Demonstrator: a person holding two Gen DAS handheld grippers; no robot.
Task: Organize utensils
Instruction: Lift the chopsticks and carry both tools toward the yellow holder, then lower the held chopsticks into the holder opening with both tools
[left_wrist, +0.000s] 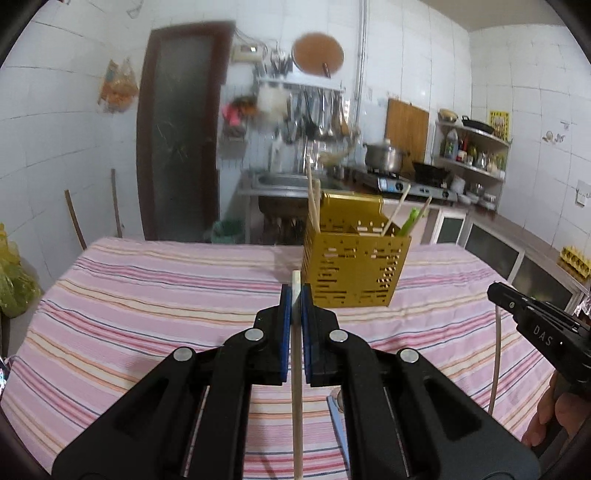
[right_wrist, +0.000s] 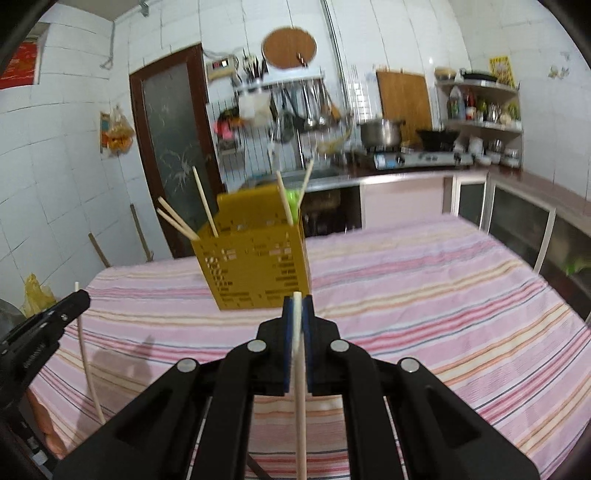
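Each gripper is clamped on one chopstick, held above the striped desk (left_wrist: 147, 288) before the yellow utensil holder (left_wrist: 356, 266).

The left gripper (left_wrist: 295, 291) pinches a pale chopstick (left_wrist: 296, 387); its view alone shows a blue-handled utensil (left_wrist: 338, 417) lying on the cloth below. The right gripper (right_wrist: 297, 301) grips another chopstick (right_wrist: 300, 406); its view alone shows three chopsticks leaning from the holder's left compartment.
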